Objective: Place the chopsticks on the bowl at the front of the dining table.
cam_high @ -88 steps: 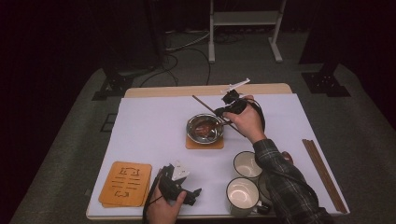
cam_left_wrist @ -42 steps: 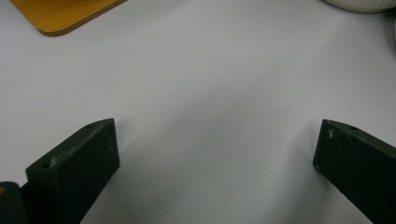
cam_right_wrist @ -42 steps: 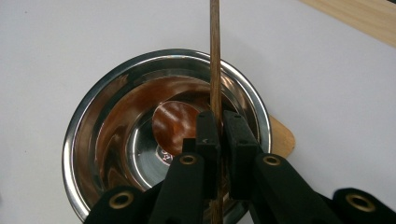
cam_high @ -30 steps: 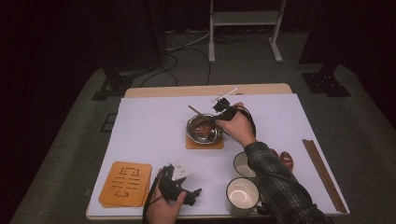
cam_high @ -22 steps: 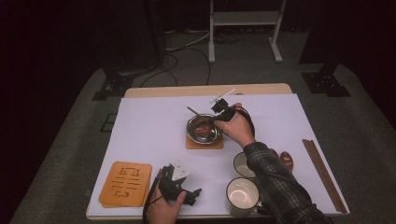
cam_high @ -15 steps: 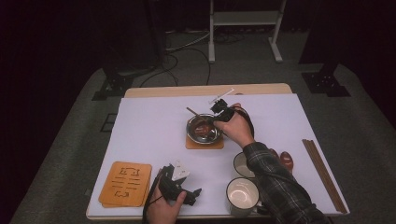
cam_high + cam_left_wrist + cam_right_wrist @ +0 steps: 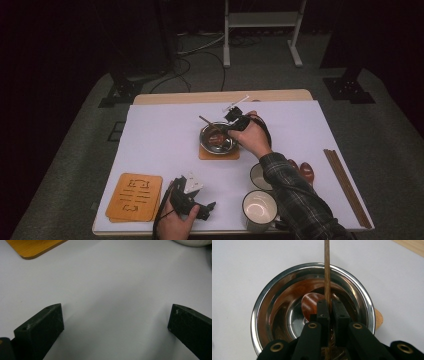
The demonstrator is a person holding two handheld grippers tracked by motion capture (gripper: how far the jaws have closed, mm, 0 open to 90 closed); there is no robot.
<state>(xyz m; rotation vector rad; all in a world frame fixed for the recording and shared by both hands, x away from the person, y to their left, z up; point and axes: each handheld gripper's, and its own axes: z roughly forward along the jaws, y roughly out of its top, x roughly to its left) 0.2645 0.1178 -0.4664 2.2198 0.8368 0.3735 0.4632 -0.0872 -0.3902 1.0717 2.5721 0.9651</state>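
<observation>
The right claw (image 7: 328, 312) is clenched on a wooden spoon (image 7: 327, 272) whose bowl sits inside the steel bowl (image 7: 269, 315) on its coaster mid-worktop (image 7: 165, 145). A sideways tug could skid or tip that bowl — nothing steadies it, since the left claw (image 7: 115, 322) rests released near the front edge.

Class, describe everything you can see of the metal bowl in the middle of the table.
The metal bowl is round, shiny steel with a rolled rim and a mirror-like inside that throws back brownish reflections. It stands upright on a small wooden coaster, near the middle of the white table cover. A wooden spoon lies with its head inside the bowl, and its thin handle rises past the far rim. The right gripper is shut on that handle, just above the bowl.
</observation>
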